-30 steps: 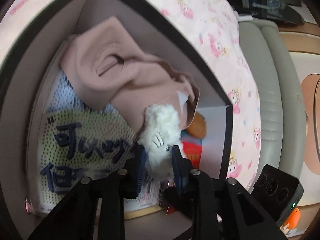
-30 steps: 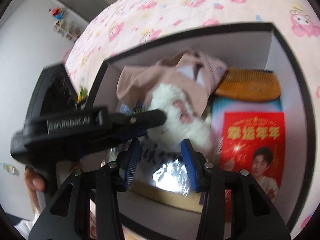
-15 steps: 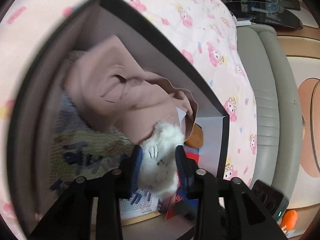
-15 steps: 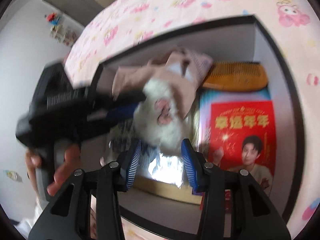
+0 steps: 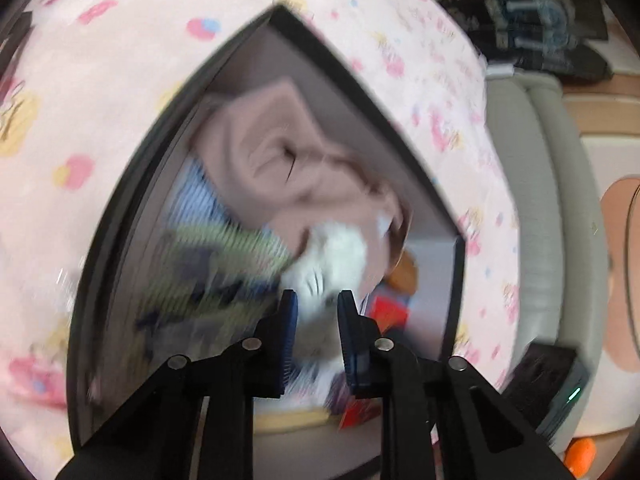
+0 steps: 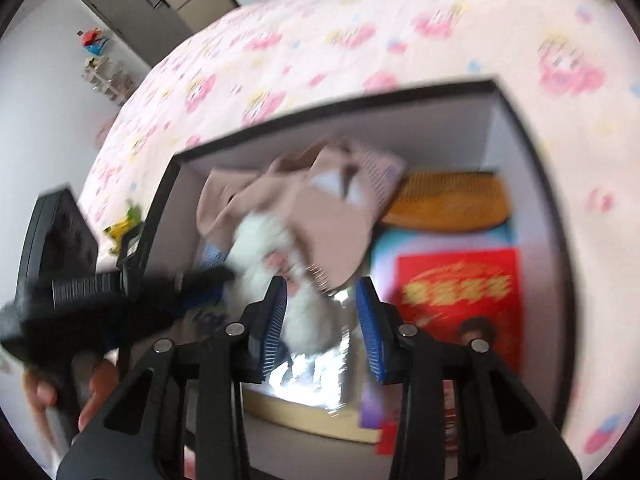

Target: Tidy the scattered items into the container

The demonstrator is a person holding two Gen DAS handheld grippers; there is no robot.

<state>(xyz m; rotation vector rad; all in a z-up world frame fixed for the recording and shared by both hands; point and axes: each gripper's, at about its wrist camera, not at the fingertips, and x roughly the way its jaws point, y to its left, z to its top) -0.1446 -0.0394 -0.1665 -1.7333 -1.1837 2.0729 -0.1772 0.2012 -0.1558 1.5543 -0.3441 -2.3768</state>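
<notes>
A black-rimmed box point(image 5: 400, 120) sits on the pink bedspread; it also shows in the right wrist view point(image 6: 532, 148). Inside lie a pink garment point(image 5: 280, 160), a white fluffy toy point(image 5: 332, 256), a wooden comb point(image 6: 452, 200), a red card point(image 6: 460, 288) and a printed cloth point(image 5: 216, 264). My left gripper point(image 5: 316, 332) hovers above the box with its jaws apart and the toy seen below between them. My right gripper point(image 6: 320, 324) is open and empty above the box. The toy point(image 6: 280, 260) lies against the garment point(image 6: 320, 216). Both views are blurred.
The pink cartoon bedspread point(image 6: 340, 40) surrounds the box. A grey padded bed edge point(image 5: 536, 200) runs on the right. The left gripper's body point(image 6: 80, 296) crosses the right wrist view at left. A small yellow-green toy point(image 6: 124, 224) lies on the bed beyond the box.
My left gripper has let go of the white toy and pulled up and back from the box. The toy now rests inside. My right gripper has also drawn back slightly.
</notes>
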